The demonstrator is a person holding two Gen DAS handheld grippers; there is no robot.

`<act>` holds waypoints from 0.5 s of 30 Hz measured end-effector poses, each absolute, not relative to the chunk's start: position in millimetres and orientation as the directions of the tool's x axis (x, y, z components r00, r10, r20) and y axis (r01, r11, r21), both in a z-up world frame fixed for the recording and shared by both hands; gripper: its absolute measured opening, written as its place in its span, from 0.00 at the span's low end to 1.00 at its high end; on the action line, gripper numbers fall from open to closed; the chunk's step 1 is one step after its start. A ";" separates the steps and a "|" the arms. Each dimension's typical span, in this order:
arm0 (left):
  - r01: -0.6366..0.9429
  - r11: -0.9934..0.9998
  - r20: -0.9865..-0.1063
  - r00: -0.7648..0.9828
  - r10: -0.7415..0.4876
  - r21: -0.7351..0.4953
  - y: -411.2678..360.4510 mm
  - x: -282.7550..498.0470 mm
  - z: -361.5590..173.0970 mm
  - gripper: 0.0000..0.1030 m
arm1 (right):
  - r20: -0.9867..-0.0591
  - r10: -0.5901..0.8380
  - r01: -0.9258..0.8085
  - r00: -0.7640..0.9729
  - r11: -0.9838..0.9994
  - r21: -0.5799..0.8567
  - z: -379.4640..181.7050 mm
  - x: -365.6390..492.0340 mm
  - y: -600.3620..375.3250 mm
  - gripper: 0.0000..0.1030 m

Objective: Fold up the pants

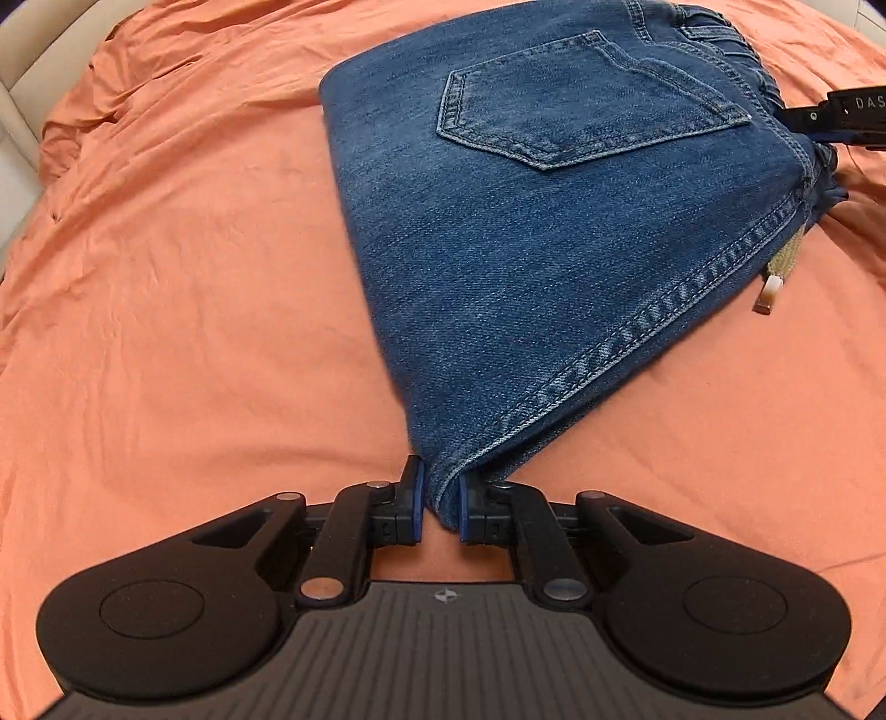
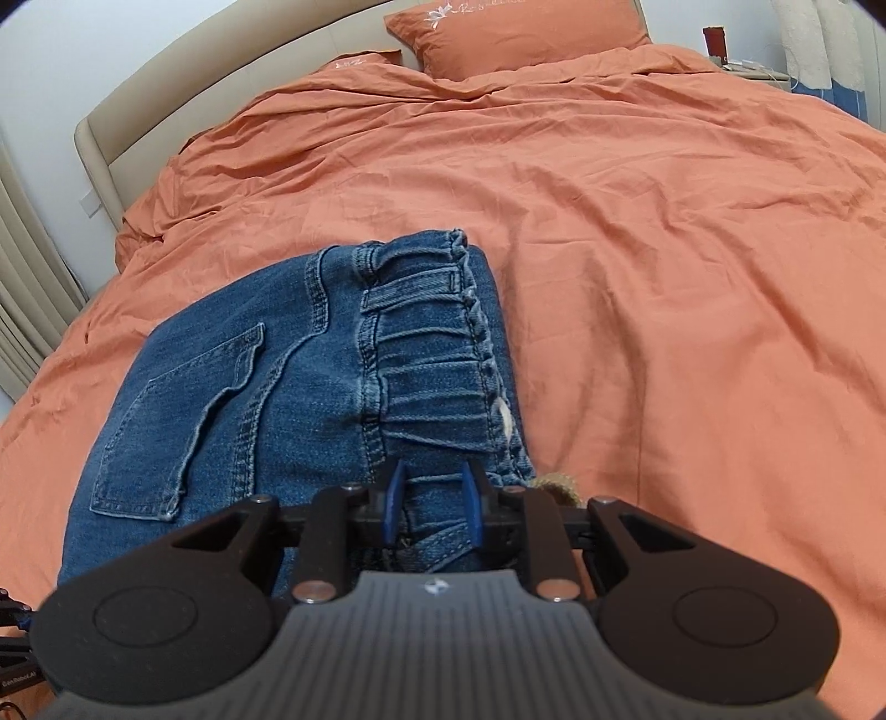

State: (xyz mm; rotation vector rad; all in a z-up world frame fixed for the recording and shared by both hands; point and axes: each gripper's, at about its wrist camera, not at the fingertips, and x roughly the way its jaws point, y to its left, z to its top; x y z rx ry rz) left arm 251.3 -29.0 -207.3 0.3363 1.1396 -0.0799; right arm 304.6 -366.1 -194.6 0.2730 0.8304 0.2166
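Surroundings: a bed (image 2: 637, 232) under a rumpled orange cover, with two orange pillows (image 2: 515, 33) against a beige headboard (image 2: 183, 94). A nightstand (image 2: 758, 69) with small items stands at the far right corner; pleated curtains (image 2: 27, 277) hang at the left. Nothing lies between the grippers and the garment.

Task object: the pants (image 1: 554, 232), blue denim, lie folded into a compact wedge on the cover, back side up. One patch pocket (image 1: 576, 105) faces upward. The gathered elastic waistband (image 2: 437, 354) runs along the right edge of the fold, belt loops visible. A tan drawstring (image 1: 783, 260) with a metal tip pokes out beside the seam onto the cover.

Grippers: the left gripper (image 1: 442, 507) sits at the narrow near corner of the fold, its blue-padded jaws clenched on the denim edge. The right gripper (image 2: 431, 507) is at the waistband end, jaws astride a bunch of denim; whether they press it cannot be told. It also shows in the left wrist view as a black bar at the waistband.
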 end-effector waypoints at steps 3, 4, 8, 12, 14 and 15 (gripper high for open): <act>0.233 0.944 -0.901 0.416 0.120 0.233 -30.2 251.9 -202.4 0.18 | -0.696 0.295 -0.084 0.655 0.943 0.321 -193.2 305.0 -366.7 0.16; 0.240 0.943 -0.904 0.412 0.118 0.232 -29.8 250.0 -198.8 0.19 | -0.696 0.295 -0.085 0.655 0.944 0.320 -192.0 304.7 -366.7 0.16; 0.252 0.950 -0.914 0.399 0.072 0.185 -17.6 240.0 -182.9 0.36 | -0.704 0.276 -0.074 0.654 0.950 0.303 -182.9 298.6 -366.6 0.19; 0.199 0.979 -0.900 0.433 -0.057 0.034 8.9 233.6 -156.2 0.42 | -0.721 0.251 -0.065 0.646 0.959 0.275 -163.2 290.2 -370.8 0.43; 0.179 0.984 -0.880 0.464 -0.105 -0.023 18.7 236.1 -142.5 0.42 | -0.723 0.246 -0.061 0.645 0.960 0.273 -152.5 288.6 -375.6 0.54; 0.173 0.984 -0.868 0.482 -0.120 -0.041 21.6 239.3 -136.2 0.42 | -0.717 0.252 -0.066 0.650 0.959 0.277 -147.0 288.6 -377.5 0.53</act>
